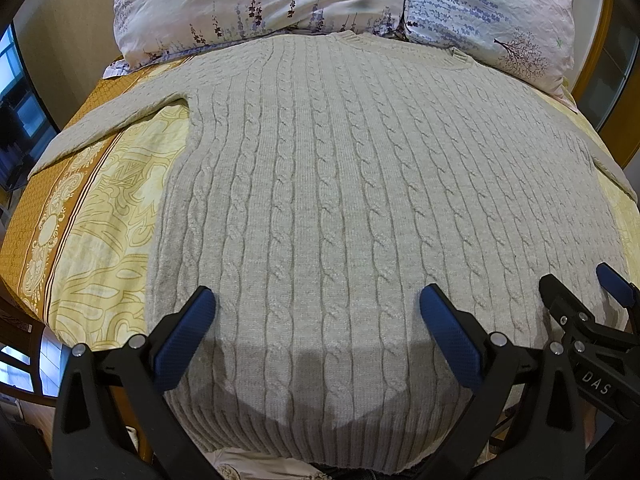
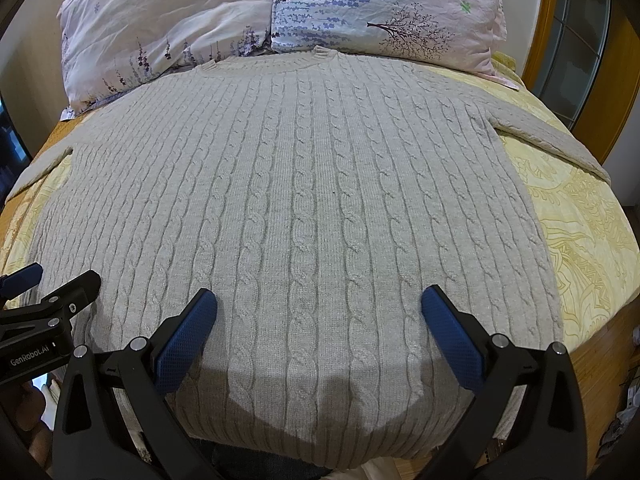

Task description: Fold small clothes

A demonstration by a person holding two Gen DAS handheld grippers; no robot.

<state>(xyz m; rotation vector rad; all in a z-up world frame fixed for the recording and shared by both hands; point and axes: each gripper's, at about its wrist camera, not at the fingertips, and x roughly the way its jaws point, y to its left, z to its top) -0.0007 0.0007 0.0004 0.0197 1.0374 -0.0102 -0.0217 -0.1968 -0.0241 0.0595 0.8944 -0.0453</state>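
sweater point(image 1: 320, 200) lies flat across the bed point(image 1: 100, 240), neck against the pillows point(image 1: 256, 4); its sleeve ends run out of view. left gripper point(image 1: 318, 308) and right gripper point(image 2: 319, 308) both tilt down above the hem, jaws spread wide, grasping nothing.

"DAS" on right tool point(image 1: 596, 288); "GenRobot.AI" on left tool point(image 2: 60, 276)

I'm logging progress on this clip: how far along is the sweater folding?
Done: the cable-knit sweater lies spread flat on the bed, sleeves out. In hand: nothing; the left gripper and right gripper hover open above its hem. Left: every fold.
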